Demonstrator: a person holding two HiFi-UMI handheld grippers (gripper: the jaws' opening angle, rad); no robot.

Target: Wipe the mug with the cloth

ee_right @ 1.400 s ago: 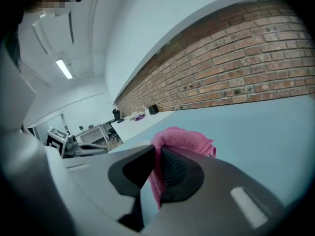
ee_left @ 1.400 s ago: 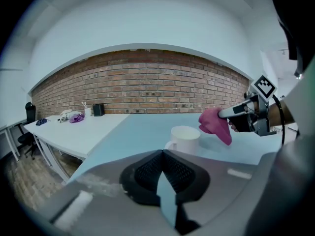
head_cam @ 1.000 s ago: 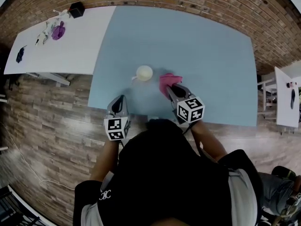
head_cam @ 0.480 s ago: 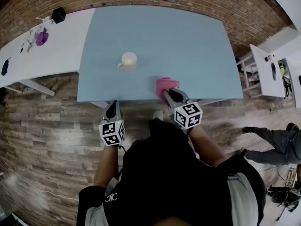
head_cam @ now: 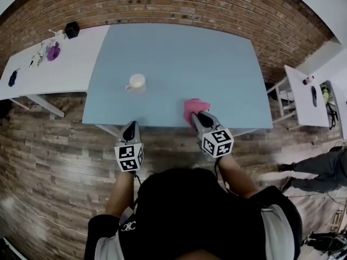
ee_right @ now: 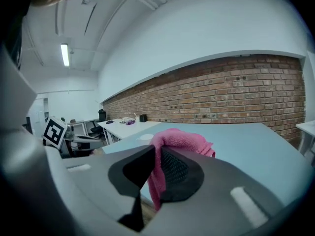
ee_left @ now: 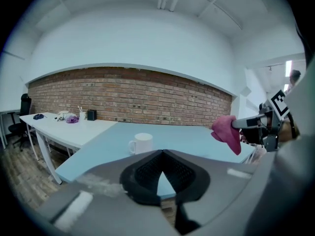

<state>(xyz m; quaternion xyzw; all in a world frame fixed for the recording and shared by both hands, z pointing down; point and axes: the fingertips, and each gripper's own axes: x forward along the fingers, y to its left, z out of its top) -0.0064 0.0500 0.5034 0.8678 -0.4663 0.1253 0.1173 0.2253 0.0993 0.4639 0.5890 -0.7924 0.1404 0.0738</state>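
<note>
A white mug (head_cam: 136, 82) stands on the blue table (head_cam: 179, 53), left of centre; in the left gripper view the mug (ee_left: 142, 143) has its handle to the left. My right gripper (head_cam: 197, 115) is shut on a pink cloth (head_cam: 193, 107) and holds it over the table's near edge. In the right gripper view the cloth (ee_right: 170, 151) hangs from between the jaws. My left gripper (head_cam: 130, 127) is shut with nothing in it, just off the table's near edge, short of the mug.
A white table (head_cam: 40, 64) with small items, a purple thing (head_cam: 52, 51) and a black box (head_cam: 71, 29), adjoins on the left. Brick wall (head_cam: 179, 4) runs behind. Another white table (head_cam: 303, 93) is at right. A person's legs (head_cam: 320, 169) show on the wooden floor at right.
Both grippers have pulled back toward the table's near edge. The pink cloth stayed in the right gripper. The mug now lies farther from both grippers.
</note>
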